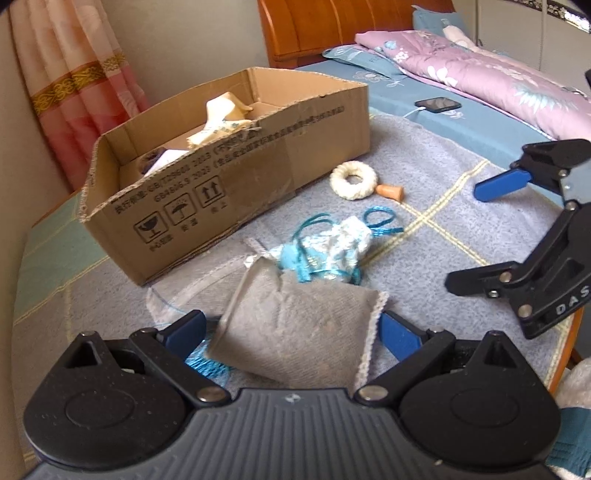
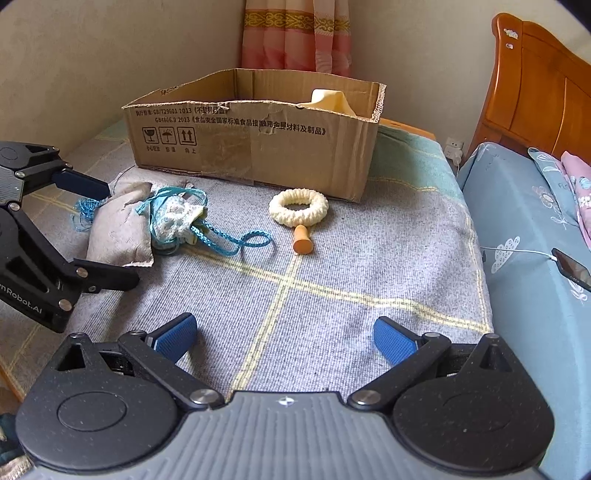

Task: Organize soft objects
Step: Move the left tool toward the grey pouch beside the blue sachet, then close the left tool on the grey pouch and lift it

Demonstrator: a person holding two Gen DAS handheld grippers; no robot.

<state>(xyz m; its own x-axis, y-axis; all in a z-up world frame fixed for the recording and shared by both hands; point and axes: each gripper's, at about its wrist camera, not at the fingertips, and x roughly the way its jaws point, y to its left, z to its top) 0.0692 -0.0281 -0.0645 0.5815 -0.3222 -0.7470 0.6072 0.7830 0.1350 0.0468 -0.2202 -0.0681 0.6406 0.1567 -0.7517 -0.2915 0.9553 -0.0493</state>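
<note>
A grey cloth pouch (image 1: 295, 325) lies on the grey blanket, and my left gripper (image 1: 291, 332) is open with one finger on each side of it. The pouch (image 2: 118, 229) and left gripper (image 2: 107, 236) also show in the right wrist view. A blue-and-white crochet piece with blue cord (image 1: 332, 247) lies just beyond the pouch, also seen from the right (image 2: 177, 218). A cream crochet ring with a wooden handle (image 1: 354, 181) (image 2: 299, 210) lies near the cardboard box (image 1: 236, 177) (image 2: 258, 147). My right gripper (image 2: 286, 341) is open and empty above the blanket.
The box holds a cream soft item (image 1: 221, 114) and other things. A bed with blue sheet (image 2: 524, 236), a pink quilt (image 1: 480, 70) and a charging phone (image 1: 437, 104) lies to the right. A curtain (image 2: 295, 33) hangs behind the box.
</note>
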